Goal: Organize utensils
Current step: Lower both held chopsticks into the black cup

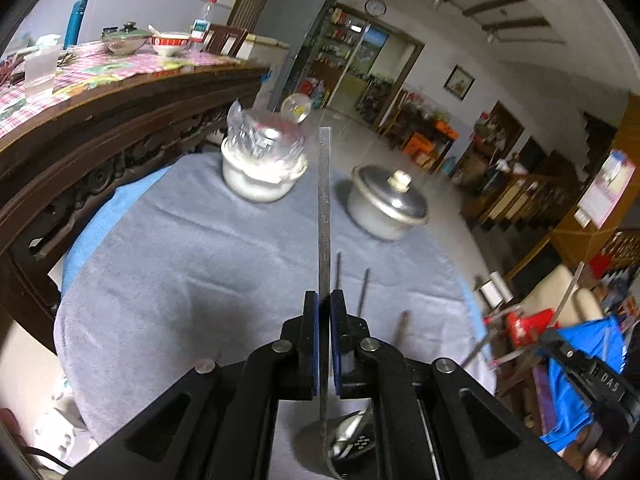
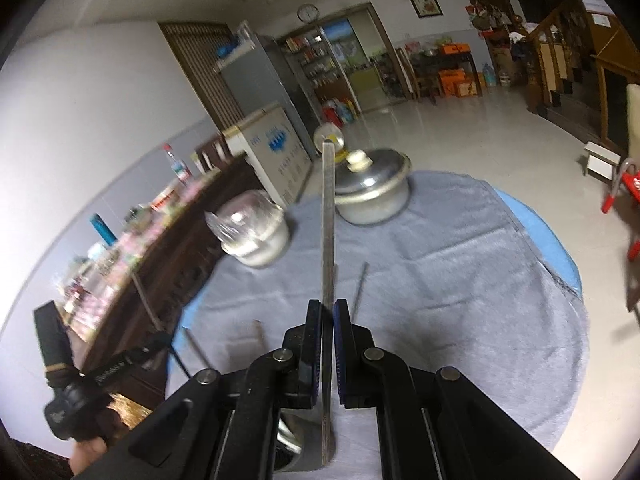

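Note:
In the left wrist view my left gripper [image 1: 324,300] is shut on a long flat metal spoon handle [image 1: 324,200] that points away over the table; the spoon's bowl [image 1: 348,436] shows below the jaws. In the right wrist view my right gripper [image 2: 327,308] is shut on a second flat metal handle [image 2: 328,220], which runs forward between the pads. Thin metal chopsticks [image 1: 364,292] lie loose on the grey towel [image 1: 180,264], just right of the left gripper, and show again as chopsticks [image 2: 362,288] beside the right one. Each gripper appears blurred at the edge of the other's view.
A white ceramic pot under a plastic bag [image 1: 260,172] and a lidded aluminium pot [image 1: 388,200] stand at the far side of the round table. A dark carved wooden sideboard [image 1: 100,152] runs along the left, close to the table. A red stool [image 2: 624,196] stands on the floor at the right.

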Demonstrator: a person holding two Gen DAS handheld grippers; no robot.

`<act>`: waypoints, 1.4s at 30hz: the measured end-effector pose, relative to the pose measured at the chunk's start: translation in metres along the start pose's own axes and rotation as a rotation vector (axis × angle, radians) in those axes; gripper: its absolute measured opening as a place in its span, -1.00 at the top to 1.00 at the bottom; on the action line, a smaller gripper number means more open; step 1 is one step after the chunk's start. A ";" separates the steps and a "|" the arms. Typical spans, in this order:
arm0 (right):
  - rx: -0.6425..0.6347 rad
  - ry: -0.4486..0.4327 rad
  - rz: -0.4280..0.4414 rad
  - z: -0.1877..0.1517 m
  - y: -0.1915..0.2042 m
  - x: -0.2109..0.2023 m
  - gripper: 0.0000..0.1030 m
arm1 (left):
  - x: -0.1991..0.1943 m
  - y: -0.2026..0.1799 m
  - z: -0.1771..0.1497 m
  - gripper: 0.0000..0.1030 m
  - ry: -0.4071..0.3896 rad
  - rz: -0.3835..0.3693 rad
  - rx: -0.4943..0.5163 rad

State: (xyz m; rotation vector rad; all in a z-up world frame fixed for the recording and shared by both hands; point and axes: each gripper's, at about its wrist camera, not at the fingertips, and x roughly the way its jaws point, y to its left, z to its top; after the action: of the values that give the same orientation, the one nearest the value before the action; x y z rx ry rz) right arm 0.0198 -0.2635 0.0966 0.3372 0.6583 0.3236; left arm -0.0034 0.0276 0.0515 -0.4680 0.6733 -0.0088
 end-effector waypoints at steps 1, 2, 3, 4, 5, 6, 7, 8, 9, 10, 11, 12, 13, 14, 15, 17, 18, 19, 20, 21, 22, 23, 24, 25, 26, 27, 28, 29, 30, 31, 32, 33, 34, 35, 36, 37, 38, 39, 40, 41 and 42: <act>-0.002 -0.014 0.009 -0.001 0.003 -0.003 0.87 | -0.006 -0.001 0.002 0.89 -0.019 -0.006 -0.003; -0.002 -0.024 0.018 -0.001 0.007 -0.005 0.87 | -0.010 -0.002 0.004 0.89 -0.037 -0.013 -0.007; -0.001 -0.037 0.027 -0.001 0.010 -0.006 0.87 | -0.016 -0.003 0.005 0.89 -0.055 -0.018 -0.012; -0.004 -0.043 0.029 -0.003 0.014 -0.006 0.87 | -0.020 -0.004 0.006 0.89 -0.071 -0.024 -0.014; -0.006 -0.046 0.031 -0.004 0.016 -0.004 0.87 | -0.025 -0.006 0.007 0.89 -0.092 -0.027 -0.013; -0.006 -0.048 0.035 -0.007 0.018 -0.001 0.87 | -0.028 -0.007 0.007 0.89 -0.103 -0.030 -0.012; -0.004 -0.049 0.036 -0.009 0.020 0.000 0.87 | -0.030 -0.009 0.006 0.89 -0.114 -0.037 -0.011; -0.004 -0.048 0.033 -0.012 0.021 0.004 0.87 | -0.032 -0.011 0.004 0.89 -0.124 -0.041 -0.008; -0.006 -0.048 0.029 -0.016 0.022 0.008 0.87 | -0.032 -0.012 0.002 0.89 -0.129 -0.042 -0.003; -0.007 -0.049 0.028 -0.018 0.022 0.010 0.87 | -0.031 -0.015 -0.002 0.89 -0.132 -0.046 0.003; -0.007 -0.047 0.026 -0.022 0.023 0.014 0.87 | -0.030 -0.016 -0.005 0.89 -0.130 -0.052 0.006; -0.009 -0.043 0.023 -0.026 0.023 0.017 0.87 | -0.028 -0.017 -0.008 0.89 -0.127 -0.052 0.016; -0.013 -0.043 0.019 -0.028 0.024 0.018 0.87 | -0.025 -0.020 -0.013 0.89 -0.126 -0.047 0.029; -0.022 -0.043 0.010 -0.032 0.025 0.021 0.87 | -0.023 -0.020 -0.016 0.89 -0.124 -0.046 0.035; -0.032 -0.043 0.003 -0.035 0.026 0.023 0.87 | -0.020 -0.021 -0.019 0.89 -0.120 -0.047 0.042; -0.041 -0.038 -0.005 -0.040 0.027 0.027 0.87 | -0.018 -0.023 -0.025 0.89 -0.124 -0.036 0.059; -0.047 -0.033 -0.010 -0.044 0.027 0.030 0.87 | -0.016 -0.023 -0.029 0.89 -0.126 -0.032 0.068; -0.050 -0.028 -0.014 -0.047 0.028 0.032 0.87 | -0.014 -0.024 -0.033 0.89 -0.128 -0.024 0.077; -0.051 -0.023 -0.015 -0.050 0.028 0.034 0.87 | -0.013 -0.024 -0.036 0.89 -0.129 -0.017 0.086; -0.050 -0.014 -0.015 -0.052 0.028 0.038 0.87 | -0.010 -0.024 -0.041 0.89 -0.124 -0.011 0.098; -0.050 -0.008 -0.015 -0.055 0.027 0.039 0.87 | -0.007 -0.024 -0.044 0.89 -0.115 -0.010 0.103; -0.050 0.000 -0.014 -0.058 0.027 0.040 0.87 | -0.005 -0.024 -0.048 0.89 -0.105 -0.008 0.106; -0.048 0.004 -0.013 -0.061 0.026 0.041 0.87 | -0.003 -0.023 -0.052 0.89 -0.096 -0.004 0.110; -0.047 0.006 -0.014 -0.062 0.025 0.041 0.87 | -0.001 -0.022 -0.055 0.89 -0.087 -0.002 0.113; -0.048 0.011 -0.014 -0.065 0.024 0.042 0.87 | 0.000 -0.022 -0.058 0.89 -0.081 -0.001 0.115; -0.048 0.014 -0.013 -0.067 0.024 0.043 0.87 | 0.001 -0.022 -0.060 0.89 -0.074 0.000 0.118; -0.048 0.018 -0.014 -0.070 0.023 0.044 0.87 | 0.002 -0.021 -0.063 0.89 -0.069 0.001 0.121; -0.048 0.022 -0.014 -0.072 0.023 0.044 0.87 | 0.003 -0.021 -0.065 0.89 -0.062 0.001 0.125; -0.048 0.030 -0.014 -0.075 0.023 0.046 0.87 | 0.004 -0.022 -0.067 0.89 -0.055 0.001 0.129; -0.047 0.035 -0.013 -0.076 0.023 0.047 0.87 | 0.004 -0.022 -0.070 0.89 -0.050 0.001 0.132; -0.047 0.043 -0.011 -0.079 0.023 0.048 0.87 | 0.005 -0.023 -0.072 0.89 -0.044 0.000 0.136; -0.048 0.048 -0.011 -0.081 0.023 0.049 0.87 | 0.006 -0.024 -0.074 0.89 -0.037 0.000 0.142; -0.050 0.055 -0.010 -0.083 0.024 0.050 0.87 | 0.007 -0.024 -0.076 0.89 -0.031 0.000 0.147; -0.051 0.060 -0.009 -0.085 0.024 0.051 0.87 | 0.007 -0.025 -0.078 0.89 -0.027 0.000 0.150; -0.053 0.066 -0.008 -0.086 0.025 0.052 0.87 | 0.008 -0.026 -0.079 0.89 -0.020 0.000 0.154; -0.055 0.071 -0.007 -0.087 0.025 0.053 0.87 | 0.010 -0.026 -0.080 0.89 -0.014 -0.001 0.157; -0.056 0.075 -0.006 -0.088 0.025 0.054 0.87 | 0.010 -0.026 -0.080 0.89 -0.010 -0.002 0.157; -0.057 0.077 -0.006 -0.089 0.026 0.054 0.87 | 0.010 -0.025 -0.081 0.89 -0.007 -0.002 0.157; -0.057 0.084 -0.005 -0.089 0.026 0.055 0.87 | 0.010 -0.025 -0.081 0.89 -0.004 -0.003 0.158; -0.056 0.091 -0.002 -0.090 0.026 0.056 0.87 | 0.010 -0.024 -0.081 0.89 0.002 -0.005 0.158; -0.054 0.098 0.001 -0.090 0.025 0.057 0.86 | 0.011 -0.023 -0.081 0.89 0.008 -0.007 0.156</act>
State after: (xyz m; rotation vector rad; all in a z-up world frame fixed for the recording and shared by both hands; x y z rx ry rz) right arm -0.0004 -0.2004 0.0095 0.2711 0.7442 0.3598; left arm -0.0405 -0.0285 -0.0003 -0.3205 0.6729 -0.0694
